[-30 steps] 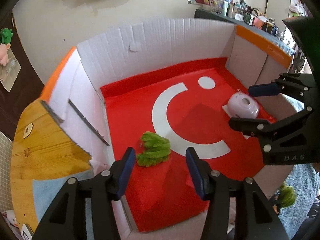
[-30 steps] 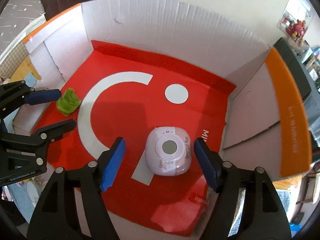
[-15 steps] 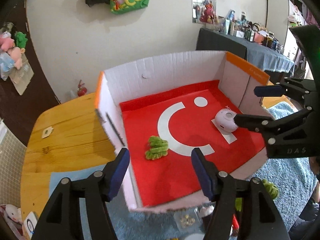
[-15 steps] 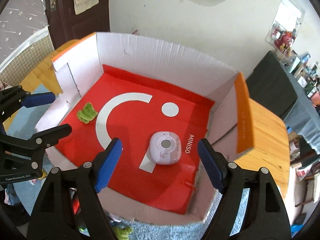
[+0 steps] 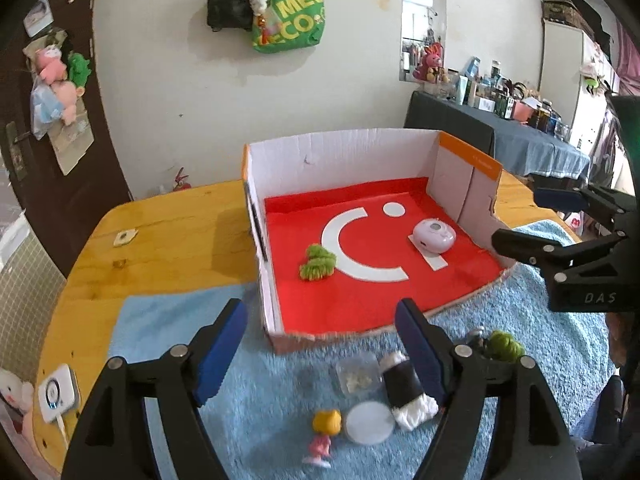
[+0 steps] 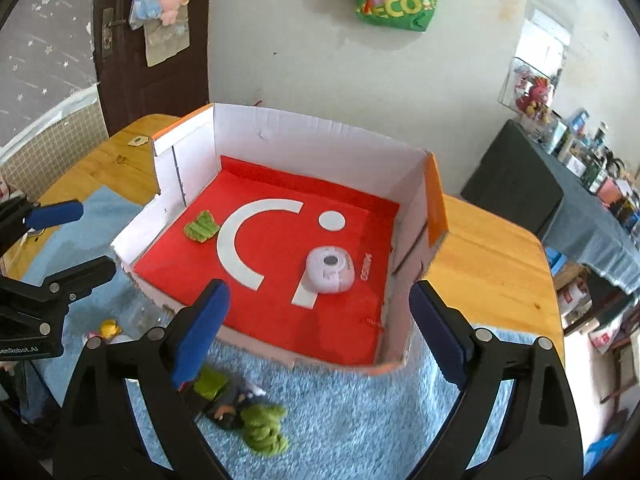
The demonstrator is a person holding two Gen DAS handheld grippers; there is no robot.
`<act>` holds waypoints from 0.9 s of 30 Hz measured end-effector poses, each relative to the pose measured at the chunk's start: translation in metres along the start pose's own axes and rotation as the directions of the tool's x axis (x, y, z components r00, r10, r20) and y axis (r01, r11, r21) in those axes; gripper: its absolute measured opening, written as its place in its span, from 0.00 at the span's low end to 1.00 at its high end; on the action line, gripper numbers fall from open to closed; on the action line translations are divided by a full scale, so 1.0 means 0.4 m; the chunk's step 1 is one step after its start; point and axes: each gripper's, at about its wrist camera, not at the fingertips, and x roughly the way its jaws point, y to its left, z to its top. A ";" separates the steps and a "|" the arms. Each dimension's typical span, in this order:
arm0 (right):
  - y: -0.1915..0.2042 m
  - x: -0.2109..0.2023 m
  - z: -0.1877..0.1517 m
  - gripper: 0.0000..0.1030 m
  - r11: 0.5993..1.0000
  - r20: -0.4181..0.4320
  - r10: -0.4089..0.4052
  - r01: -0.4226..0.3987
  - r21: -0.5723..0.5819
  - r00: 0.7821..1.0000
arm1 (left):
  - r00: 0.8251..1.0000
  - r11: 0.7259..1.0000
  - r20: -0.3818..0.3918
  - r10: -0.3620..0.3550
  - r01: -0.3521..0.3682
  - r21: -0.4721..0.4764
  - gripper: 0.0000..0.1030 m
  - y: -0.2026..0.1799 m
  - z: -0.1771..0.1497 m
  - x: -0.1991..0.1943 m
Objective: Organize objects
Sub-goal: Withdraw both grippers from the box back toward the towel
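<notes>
**Both claws out of the box, jaws spread and empty**

The left claw (image 5: 320, 344) and right claw (image 6: 316, 320) have both backed out over the box's low front edge and risen; a second ago each hung low inside the box. Their jaws have just been opening wider, with nothing between them. The green toy (image 5: 317, 263) and the pink gadget (image 5: 434, 234) lie apart on the red liner (image 5: 360, 300), so those two look placed.

More remains on the blue mat (image 5: 260, 380) near the claws: a doll (image 5: 322, 436), a white lid (image 5: 369, 418), a clear tub (image 5: 358, 374), a black-and-white roll (image 5: 406, 390) and a green fuzzy thing (image 6: 264, 426). Likely one of these comes next.

The box (image 6: 312, 136) has tall walls at back and sides; only the front is low, so entry goes that way. The liner's middle is free. The mat's things crowd together, leaving little room for a wide jaw.
</notes>
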 end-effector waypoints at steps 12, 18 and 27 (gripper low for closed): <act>-0.001 -0.007 -0.118 0.90 0.993 0.015 -0.032 0.030 0.114 0.999 | 0.999 0.998 -0.012 0.033 -0.034 -0.046 0.76 -0.024 -0.118 0.015; 0.016 0.002 -0.173 0.90 0.990 0.006 -0.048 0.047 0.132 0.999 | 0.999 0.995 -0.011 0.033 -0.033 -0.096 0.76 -0.026 -0.173 0.024; 0.040 0.014 -0.247 0.90 0.988 -0.017 -0.041 0.043 0.146 0.999 | 0.998 0.992 -0.018 0.052 -0.054 -0.115 0.76 -0.022 -0.223 0.026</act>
